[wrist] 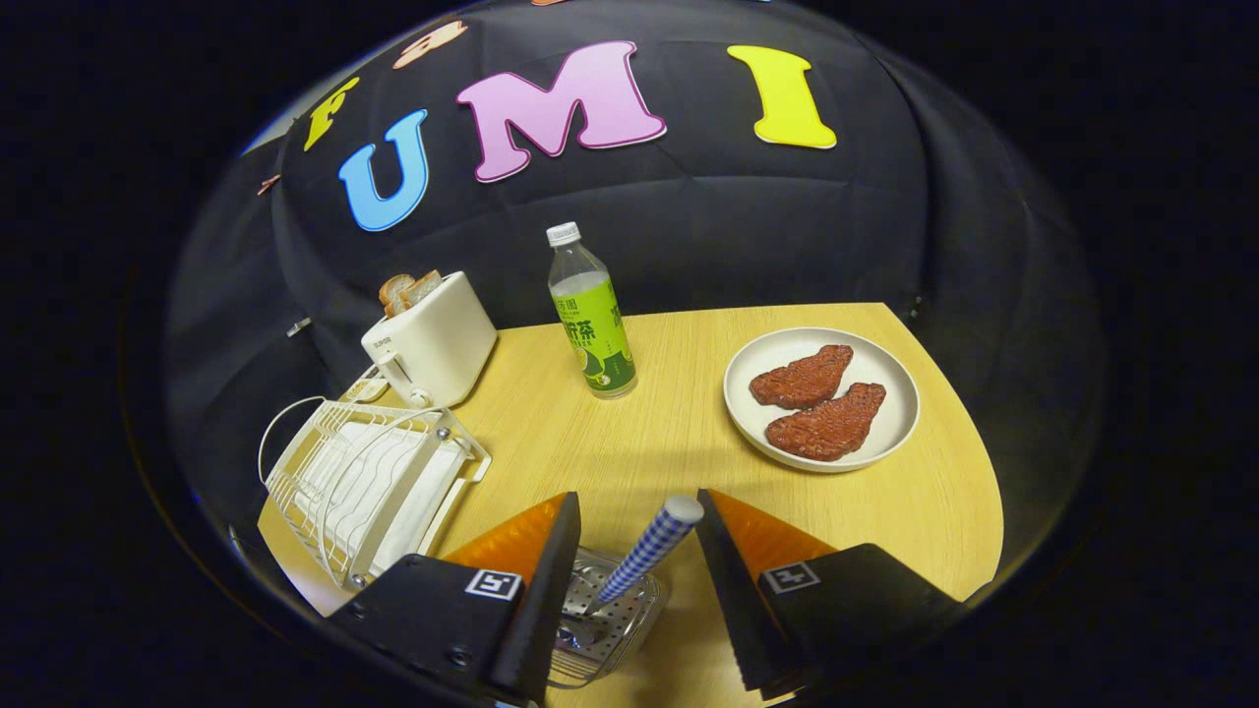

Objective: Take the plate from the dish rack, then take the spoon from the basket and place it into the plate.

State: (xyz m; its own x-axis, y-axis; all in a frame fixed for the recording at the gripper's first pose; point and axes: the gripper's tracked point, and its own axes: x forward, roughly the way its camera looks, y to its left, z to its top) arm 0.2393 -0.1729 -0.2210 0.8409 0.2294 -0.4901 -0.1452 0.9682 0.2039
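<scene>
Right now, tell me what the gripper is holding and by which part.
Nothing. The gripper is open, fingers apart on either side of the blue-and-white checkered spoon handle, which stands untouched in the perforated metal basket.

Two wedge-shaped fingers are showing on the gripper, each joining a black block that is carrying a small square black-and-white marker; the left block is showing two screws.

Tongs held open, fingers spread wide apart, angled downward, nothing pressed between the two pads.
</scene>
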